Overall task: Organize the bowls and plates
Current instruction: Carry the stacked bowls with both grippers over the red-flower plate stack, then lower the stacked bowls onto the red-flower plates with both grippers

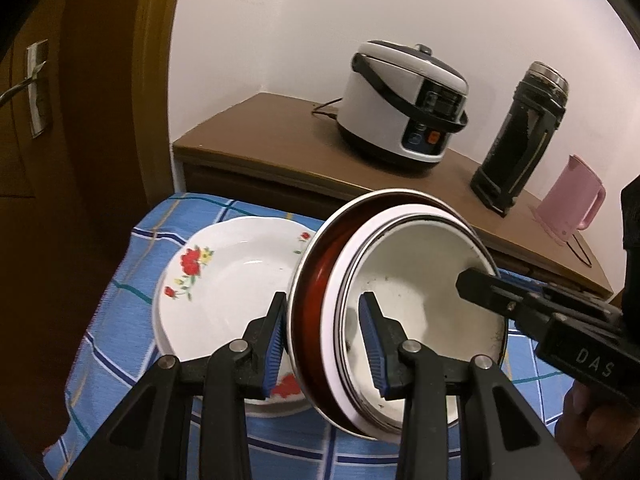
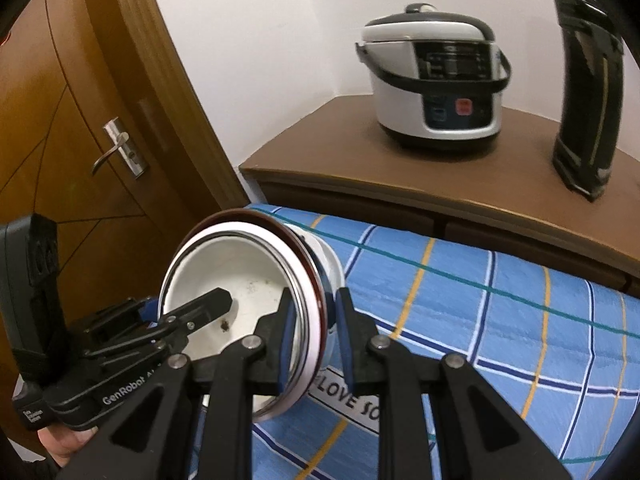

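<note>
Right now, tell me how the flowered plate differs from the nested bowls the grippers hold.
The flowered plate lies flat on the blue checked cloth, untouched; the nested bowls are tipped on edge, clamped by the left gripper and right gripper. The plate is shallow with red flowers; the bowls are deeper, one red. Both have white insides.

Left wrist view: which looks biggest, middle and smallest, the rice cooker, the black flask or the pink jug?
1. Rice cooker, widest and bulkiest.
2. Black flask, tall but thin.
3. Pink jug, smallest.
The fisheye bends things near the edge, so only how they look is sure.
</note>
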Tool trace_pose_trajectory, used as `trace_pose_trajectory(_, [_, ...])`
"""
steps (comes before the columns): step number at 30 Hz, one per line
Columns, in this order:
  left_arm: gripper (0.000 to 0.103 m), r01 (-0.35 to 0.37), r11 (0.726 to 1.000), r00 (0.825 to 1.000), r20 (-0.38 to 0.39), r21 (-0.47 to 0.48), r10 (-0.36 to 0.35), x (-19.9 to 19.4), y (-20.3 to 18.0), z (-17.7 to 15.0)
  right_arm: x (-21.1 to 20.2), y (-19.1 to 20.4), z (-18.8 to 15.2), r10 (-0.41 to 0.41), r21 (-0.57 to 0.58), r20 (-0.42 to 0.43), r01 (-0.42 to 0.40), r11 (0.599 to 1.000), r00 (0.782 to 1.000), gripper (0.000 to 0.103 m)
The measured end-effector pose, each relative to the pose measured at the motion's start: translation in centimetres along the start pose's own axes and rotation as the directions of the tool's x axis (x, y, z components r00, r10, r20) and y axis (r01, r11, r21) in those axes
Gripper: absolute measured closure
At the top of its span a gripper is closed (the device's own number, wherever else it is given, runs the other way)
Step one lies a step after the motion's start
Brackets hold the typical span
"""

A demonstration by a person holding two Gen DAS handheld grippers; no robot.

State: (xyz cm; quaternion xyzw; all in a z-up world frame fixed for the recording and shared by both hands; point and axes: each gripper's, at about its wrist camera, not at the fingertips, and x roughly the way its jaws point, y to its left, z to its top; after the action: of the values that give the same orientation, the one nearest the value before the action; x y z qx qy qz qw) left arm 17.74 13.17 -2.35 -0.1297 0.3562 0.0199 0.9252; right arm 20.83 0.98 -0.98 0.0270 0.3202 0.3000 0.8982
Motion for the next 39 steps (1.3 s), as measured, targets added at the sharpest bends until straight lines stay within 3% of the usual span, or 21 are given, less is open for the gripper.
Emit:
trace_pose_trajectory(17, [0.065, -0.073, 0.996, 0.997, -0.025, -0.052, 0.072, 0.6, 3.9, 0.6, 3.9, 2.7, 2.1, 0.043, -0.053, -0.054, -0.046, 0.998, 0.998, 0.083])
trace_pose_trajectory(39, [0.065, -0.079, 0.995, 0.993, -0.097, -0.066, 0.073, 2.1, 5.1, 0.4, 6.9, 3.2, 3.0, 0.022, -0.073, -0.128, -0.031, 0.997, 0.992, 0.083])
